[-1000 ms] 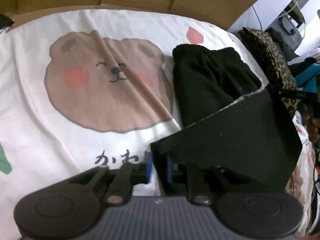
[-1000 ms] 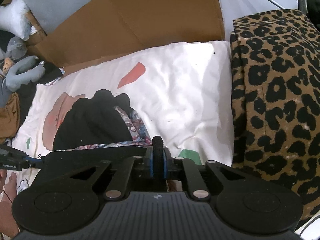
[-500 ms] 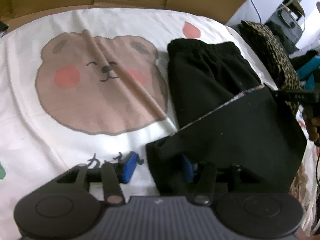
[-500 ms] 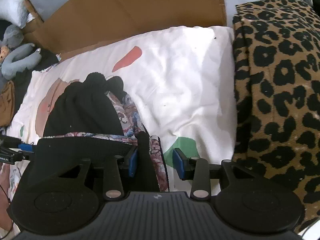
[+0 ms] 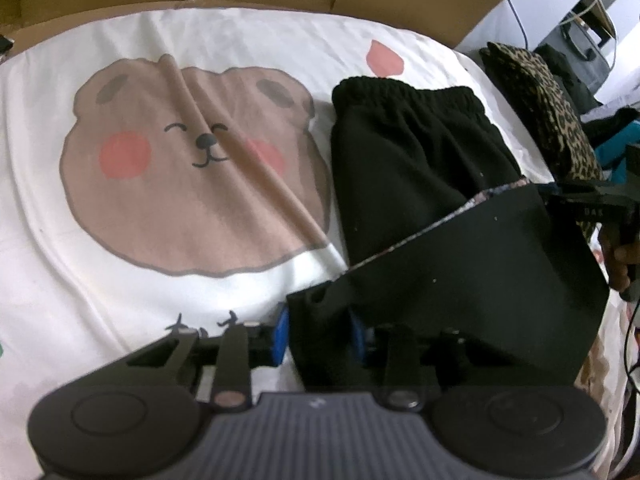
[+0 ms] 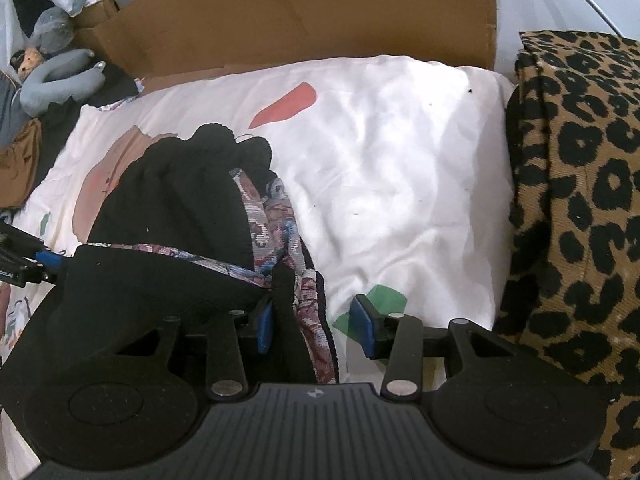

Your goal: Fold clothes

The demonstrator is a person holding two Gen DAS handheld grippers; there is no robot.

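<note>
1. Black garment [image 5: 460, 280], patterned on its inside, lies on the right part of the bear-print sheet [image 5: 160, 240]. Its near hem is lifted and stretched between the two grippers, which looks like a fold of the lower part up toward the waistband.

2. Left gripper [image 5: 320, 332] sits at the near left corner of that lifted flap. Its jaws are closing, with the bunched black corner between the blue pads [image 5: 280, 334]; the cloth fills the gap, but I cannot tell whether the pads press it yet.

3. Right gripper [image 6: 316, 326] is at the opposite corner. Its jaws are also closing, yet a clear gap remains: the black and woven edge rests against the left pad [image 6: 264, 324], while the right pad stands apart over the sheet. Nothing is clamped there.

4. Beyond the flap, the elastic waistband [image 5: 408, 92] lies flat, likely the target edge for the fold.

5. Farther off, a leopard-print cushion [image 6: 580, 200] flanks the bed, and cardboard [image 6: 300, 12] stands behind it.
</note>
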